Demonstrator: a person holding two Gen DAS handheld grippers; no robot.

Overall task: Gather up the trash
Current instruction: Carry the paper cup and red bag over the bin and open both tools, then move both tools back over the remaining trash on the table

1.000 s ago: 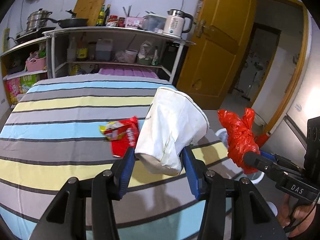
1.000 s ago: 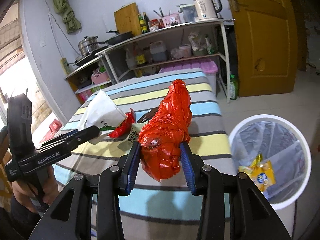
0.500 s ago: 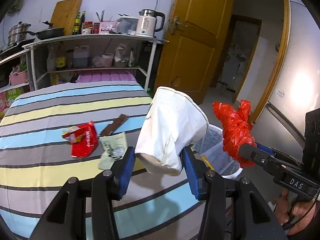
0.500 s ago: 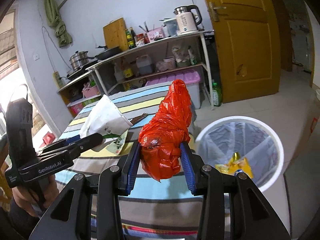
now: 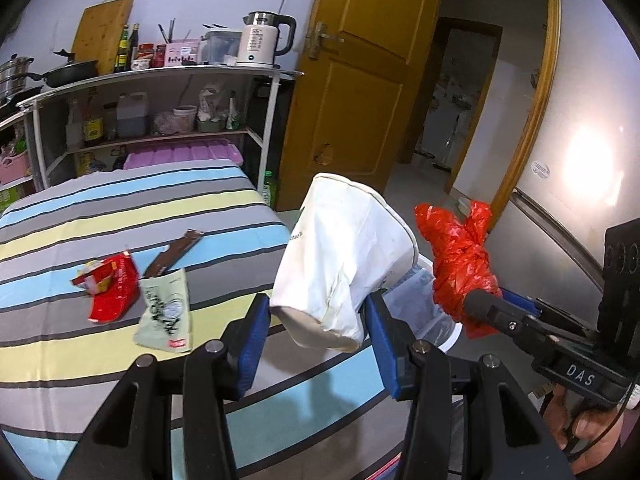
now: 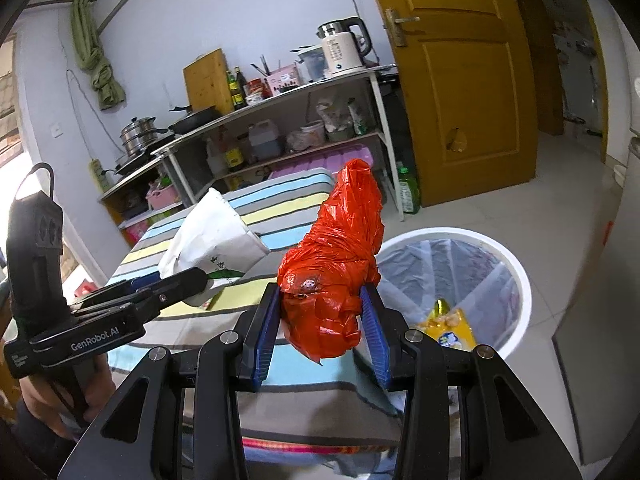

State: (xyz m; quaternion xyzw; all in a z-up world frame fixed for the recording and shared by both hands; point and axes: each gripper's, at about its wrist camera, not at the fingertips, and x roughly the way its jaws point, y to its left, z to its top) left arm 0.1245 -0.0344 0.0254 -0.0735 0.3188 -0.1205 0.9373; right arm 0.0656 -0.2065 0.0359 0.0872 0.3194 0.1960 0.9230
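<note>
Grippers both carry trash above the near edge of the table (image 5: 120, 364). Left gripper (image 5: 318, 336) has its blue fingers (image 5: 254, 340) closed narrow on the crushed base of a white paper cup (image 5: 340, 260), which tilts up toward 1 o'clock with its open rim at the top. Right gripper (image 6: 324, 320) pinches a crumpled red bag (image 6: 340, 264) between its fingers (image 6: 264, 332); the bag stands upright, its tip at 12 o'clock. In the left wrist view the red bag (image 5: 460, 268) sits at 3 o'clock of the cup, apart from it. In the right wrist view the cup (image 6: 212, 240) lies at 9 o'clock of the bag. A white bin (image 6: 516, 276) with a clear liner stands on the floor at 3 o'clock of the bag, just beside the table's edge, with a yellow packet (image 6: 448, 324) inside. On the striped cloth, at 9 o'clock of the cup, lie a red wrapper (image 5: 114, 288), a pale green packet (image 5: 166, 308) touching it, and a brown wrapper (image 5: 174, 254) just beyond. A shelf (image 5: 160, 76) with a kettle (image 5: 260, 40) stands behind the table.
</note>
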